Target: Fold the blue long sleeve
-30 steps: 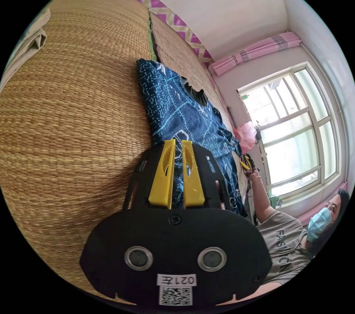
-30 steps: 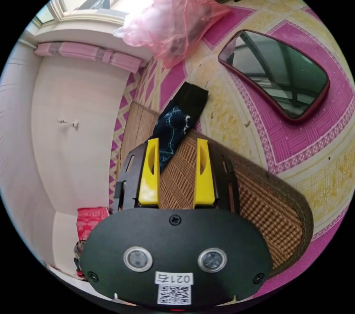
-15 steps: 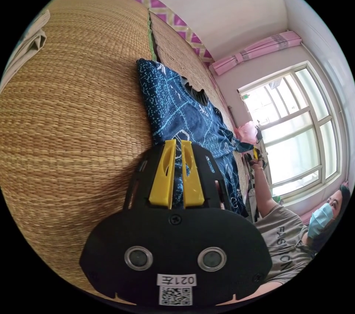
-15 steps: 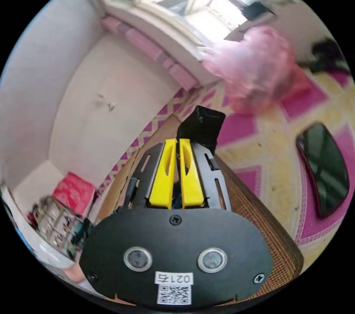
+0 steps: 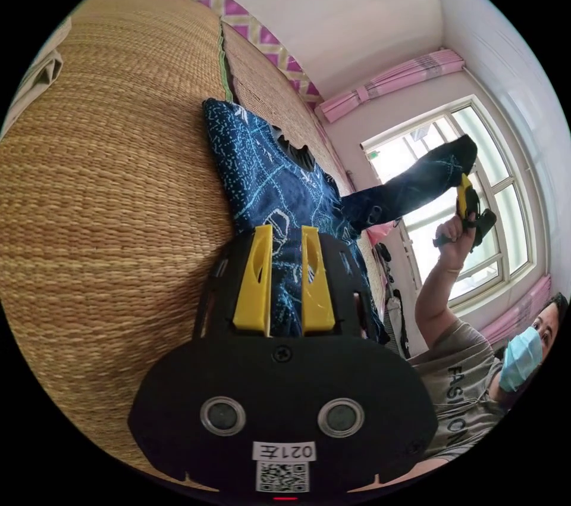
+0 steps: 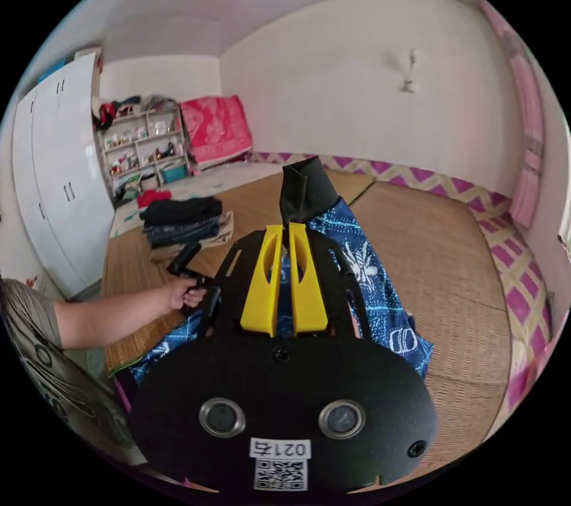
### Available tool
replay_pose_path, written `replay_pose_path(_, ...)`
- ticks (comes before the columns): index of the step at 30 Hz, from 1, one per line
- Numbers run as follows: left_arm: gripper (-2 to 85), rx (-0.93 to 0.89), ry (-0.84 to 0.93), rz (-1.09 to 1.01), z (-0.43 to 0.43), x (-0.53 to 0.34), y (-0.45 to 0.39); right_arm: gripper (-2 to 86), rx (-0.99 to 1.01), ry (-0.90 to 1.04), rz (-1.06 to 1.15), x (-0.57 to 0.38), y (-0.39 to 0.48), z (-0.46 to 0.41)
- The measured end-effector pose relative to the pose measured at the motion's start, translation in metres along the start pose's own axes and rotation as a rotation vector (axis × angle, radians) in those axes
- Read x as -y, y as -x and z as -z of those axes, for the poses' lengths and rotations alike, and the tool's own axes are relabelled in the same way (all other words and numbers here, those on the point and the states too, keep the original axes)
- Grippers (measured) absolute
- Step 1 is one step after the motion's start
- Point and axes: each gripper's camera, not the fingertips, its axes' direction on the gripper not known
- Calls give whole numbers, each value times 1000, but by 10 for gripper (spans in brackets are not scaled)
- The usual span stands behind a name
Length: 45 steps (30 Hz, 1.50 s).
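The blue patterned long sleeve shirt point(image 5: 267, 172) lies on a woven straw mat point(image 5: 119, 172). My left gripper point(image 5: 285, 229) rests at the shirt's near edge, jaws partly apart, with fabric lying between them. My right gripper point(image 6: 284, 227) is shut on the sleeve's end, and the black cuff point(image 6: 306, 190) sticks out past its tips. In the left gripper view a hand holds the right gripper point(image 5: 467, 196) high against the window, the sleeve point(image 5: 410, 184) stretching up from the shirt. Below the right gripper spreads the shirt body point(image 6: 369, 274).
A person point(image 5: 464, 387) sits beside the mat, with one hand point(image 6: 181, 294) on the left gripper's handle. A stack of folded dark clothes point(image 6: 184, 220) sits on the mat point(image 6: 440, 244). A shelf point(image 6: 143, 143) and a white wardrobe point(image 6: 59, 172) stand beyond it. A pale folded cloth point(image 5: 41, 68) lies far off.
The right gripper went from open beside the sleeve to shut on its cuff, then lifted it high and swung round over the shirt. The left jaws have parted a little.
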Motion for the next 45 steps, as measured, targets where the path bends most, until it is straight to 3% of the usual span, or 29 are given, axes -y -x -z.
replay_pose_path(3,76,-104,-40,-57,16,-8,5,2,-34,169,140,-10,76,-107)
replay_pose_path(7,24,-418,-249,-155,58,-31,28,2,-244,344,459,-47,159,-221)
replay_pose_path(13,-4,-462,-274,-198,70,-38,35,6,-194,278,436,-5,206,-235)
replay_pose_path(16,-8,-488,-313,-176,76,-42,43,14,-114,574,450,-11,217,-296)
replay_pose_path(22,-9,-458,-276,-186,73,-39,37,58,45,455,189,16,176,-236)
replay_pose_path(27,-10,-278,-171,-303,56,-31,-3,32,-339,371,171,15,105,-162)
replay_pose_path(30,-10,-425,-192,-385,36,-20,-55,2,-500,394,131,0,49,-133)
replay_pose_path(32,-10,-324,-149,-377,6,-7,-83,-5,-542,546,76,-29,2,-141)
replay_pose_path(34,-10,109,43,-168,-54,11,-67,-7,-512,625,49,-59,-24,-150)
replay_pose_path(35,-10,217,136,-113,-73,13,-53,-8,-483,490,48,-69,-26,-134)
replay_pose_path(38,-10,-39,25,104,-42,10,-3,-9,-434,511,-27,-60,-35,-112)
replay_pose_path(41,-10,-9,25,71,-20,12,-13,-7,-474,358,-117,-58,-48,-69)
replay_pose_path(42,-10,1,21,57,-13,12,-18,-7,-479,375,-132,-62,-53,-70)
replay_pose_path(43,-10,3,19,56,-5,12,-21,-7,-431,513,-150,-75,-69,-87)
replay_pose_path(45,-9,2,11,61,8,11,-24,-6,-383,514,-178,-77,-81,-81)
